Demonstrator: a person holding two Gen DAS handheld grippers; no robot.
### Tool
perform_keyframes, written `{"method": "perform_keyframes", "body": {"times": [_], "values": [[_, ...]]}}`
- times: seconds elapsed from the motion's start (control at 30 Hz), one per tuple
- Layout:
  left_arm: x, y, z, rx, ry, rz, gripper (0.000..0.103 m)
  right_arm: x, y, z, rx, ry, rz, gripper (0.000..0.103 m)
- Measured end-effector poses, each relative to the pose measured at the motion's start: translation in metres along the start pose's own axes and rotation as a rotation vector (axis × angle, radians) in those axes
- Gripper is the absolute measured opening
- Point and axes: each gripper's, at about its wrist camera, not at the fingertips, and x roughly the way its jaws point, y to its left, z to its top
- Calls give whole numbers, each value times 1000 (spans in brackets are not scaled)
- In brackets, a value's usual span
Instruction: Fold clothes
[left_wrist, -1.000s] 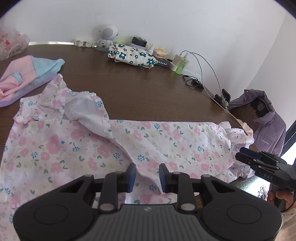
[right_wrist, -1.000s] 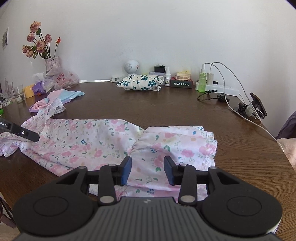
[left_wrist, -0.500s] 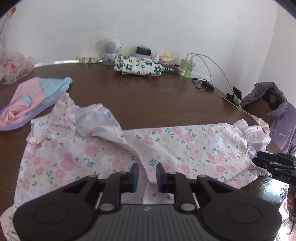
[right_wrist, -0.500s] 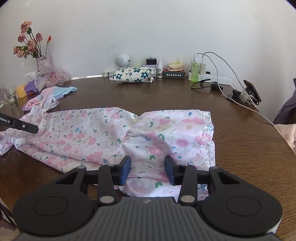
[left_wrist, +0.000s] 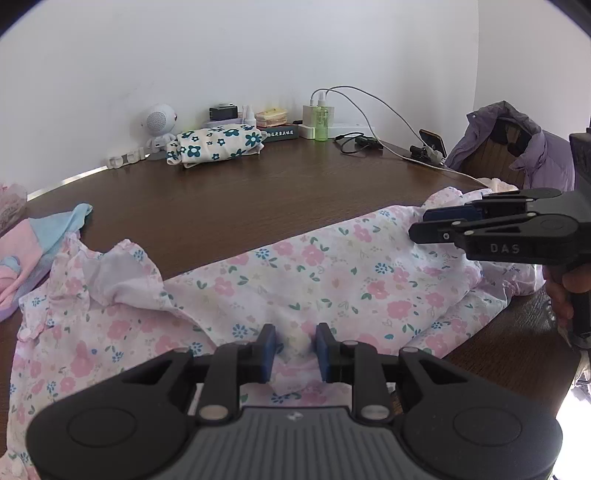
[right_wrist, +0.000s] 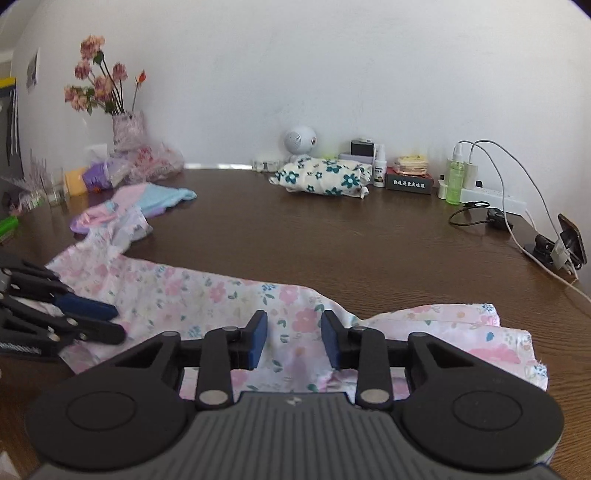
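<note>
A pink floral dress (left_wrist: 332, 273) lies spread lengthwise on the brown table (left_wrist: 229, 199); it also shows in the right wrist view (right_wrist: 207, 295). My left gripper (left_wrist: 294, 347) is open, its jaws low over the dress's near edge with a fold of cloth between them. My right gripper (right_wrist: 293, 338) is open over the dress's middle near its skirt end. Each gripper shows in the other's view: the right one (left_wrist: 424, 225) over the skirt, the left one (right_wrist: 110, 321) at the left.
A folded white-and-teal floral garment (right_wrist: 325, 179) lies at the back. A pink and blue garment (right_wrist: 147, 201) lies at the left. Flowers in a vase (right_wrist: 125, 125), bottles, a power strip and cables (right_wrist: 491, 206) line the back. A purple jacket (left_wrist: 524, 155) hangs on a chair.
Both grippers have dropped lower and moved closer together over the dress. The left jaws, nearly closed half a second ago, have opened wider. The right jaws have opened wider too.
</note>
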Motion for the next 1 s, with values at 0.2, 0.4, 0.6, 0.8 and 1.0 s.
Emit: {"method": "perform_keyframes", "body": {"times": [0.2,0.4,0.6,0.8,1.0], "values": [[-3,-3,-3,-2,-20,25,24,-7,-53,-15,104,83,-140,18],[-3,-1,0,-19,-21,22,24,-18,-81,-26,155,91,-201,20],[-59,15,0,-46,-188,53,66,-58,-58,-13,180,-89,-123,42],[-129,53,-25,-68,-224,171,96,-74,11,-1,14,-129,25,78],[-176,95,-62,-36,-158,300,96,-55,110,-6,-264,-82,238,78]]}}
